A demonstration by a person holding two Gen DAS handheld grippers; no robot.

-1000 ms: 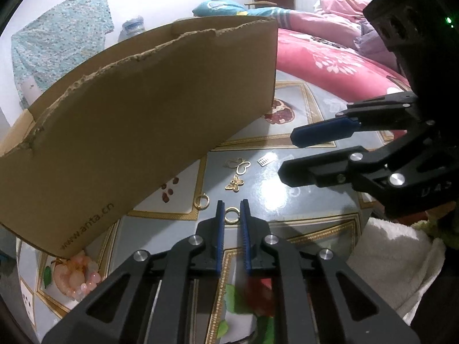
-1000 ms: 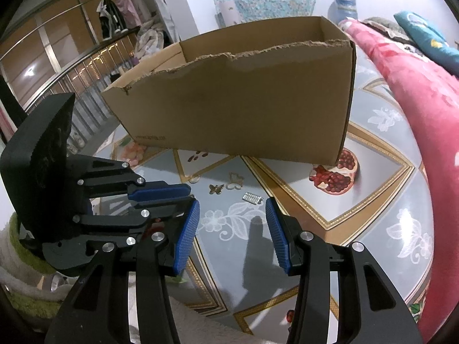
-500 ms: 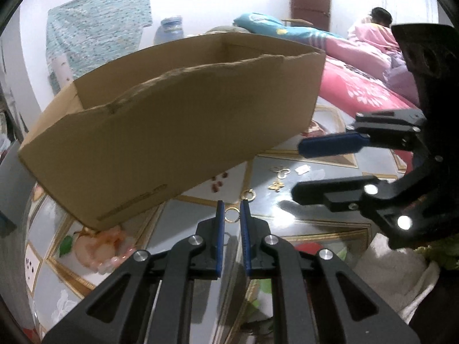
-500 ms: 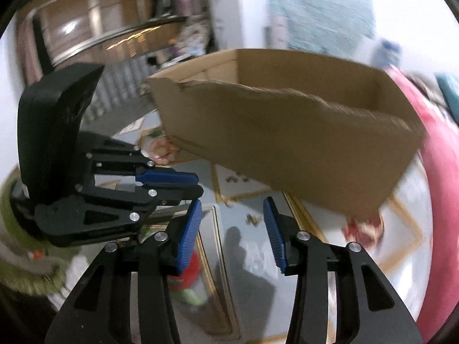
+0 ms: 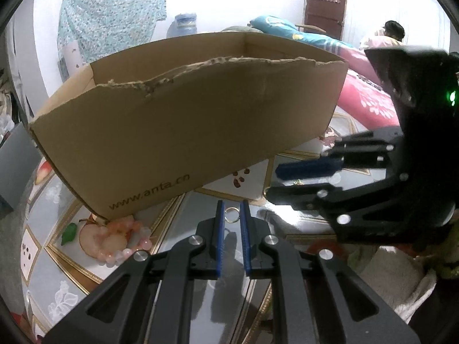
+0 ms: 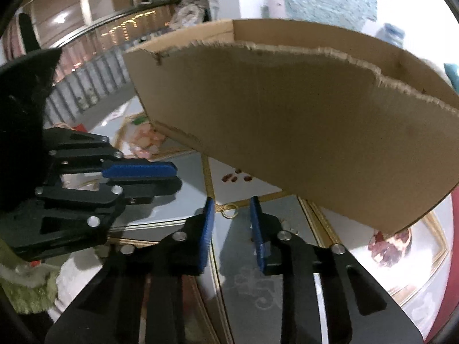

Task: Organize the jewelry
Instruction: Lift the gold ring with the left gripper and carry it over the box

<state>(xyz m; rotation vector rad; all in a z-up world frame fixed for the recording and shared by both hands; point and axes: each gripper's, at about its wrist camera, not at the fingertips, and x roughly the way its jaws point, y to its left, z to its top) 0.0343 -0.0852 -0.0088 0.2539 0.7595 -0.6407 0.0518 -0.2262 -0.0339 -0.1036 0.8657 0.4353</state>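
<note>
1. My left gripper (image 5: 231, 209) is clamped on a small gold ring (image 5: 231, 215). The ring sits right at the fingertips, low centre of the left wrist view, pinched by its edges so its hoop faces the camera. A tip-only hold like this should let it fall cleanly once I let go.

2. The cardboard box (image 5: 186, 129) fills the middle of both views, its torn upper edge toward me. I judge it is where the jewelry goes, so I hold the ring just short of its near wall.

3. My right gripper (image 6: 232, 200) is closing, low centre of the right wrist view. A second ring (image 6: 229, 212) lies flat on the table (image 6: 258, 272) between its blue pads (image 6: 207, 223), but the pads do not press it yet. I point steeply down because so thin a thing has to be caught by the tips.

4. The two grippers sit close together, each showing at the side of the other's view, so I must mind a knock.

5. A pink bead bracelet (image 5: 126, 240) rests at the box's near corner, lower left of the left wrist view, not yet put away.
</note>
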